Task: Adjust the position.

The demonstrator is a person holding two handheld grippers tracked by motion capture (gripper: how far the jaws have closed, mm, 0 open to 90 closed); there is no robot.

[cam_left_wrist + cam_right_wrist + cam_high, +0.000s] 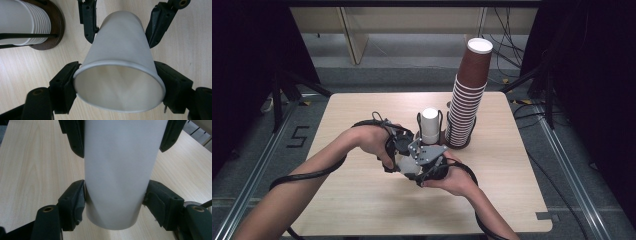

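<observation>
Both grippers are meeting over the middle of the table (pixel 362 200), a little toward the person's edge, and each is clamping the same white cup (pixel 120 65).

In the left gripper view, the left gripper (pixel 117 87) is pinching the cup just behind its rolled rim, one black pad pressing on each side, with the open mouth facing the camera and the pale inside showing. Farther along the cup, the other gripper's two black jaws are bearing on its narrower end.

In the right gripper view, the right gripper (pixel 115 202) is holding the white cup (pixel 120 175) near its closed base — the pads are sitting flush against the wall on both sides, and the left gripper's jaws are showing higher up, at the wider end. So both sets of jaws are standing narrow and gripping the cup, which is hanging clear of the wood between the two hands.

From the high view, the left gripper (pixel 399 145) and right gripper (pixel 427 162) are crowding together and the cup between them is hard to make out.

Just beyond them, toward the far edge, a short white stack of cups (pixel 430 126) is standing in a wire holder, and beside it a tall leaning tower of brown cups (pixel 468 95) is rising near the far right corner — both on round dark bases.
</observation>
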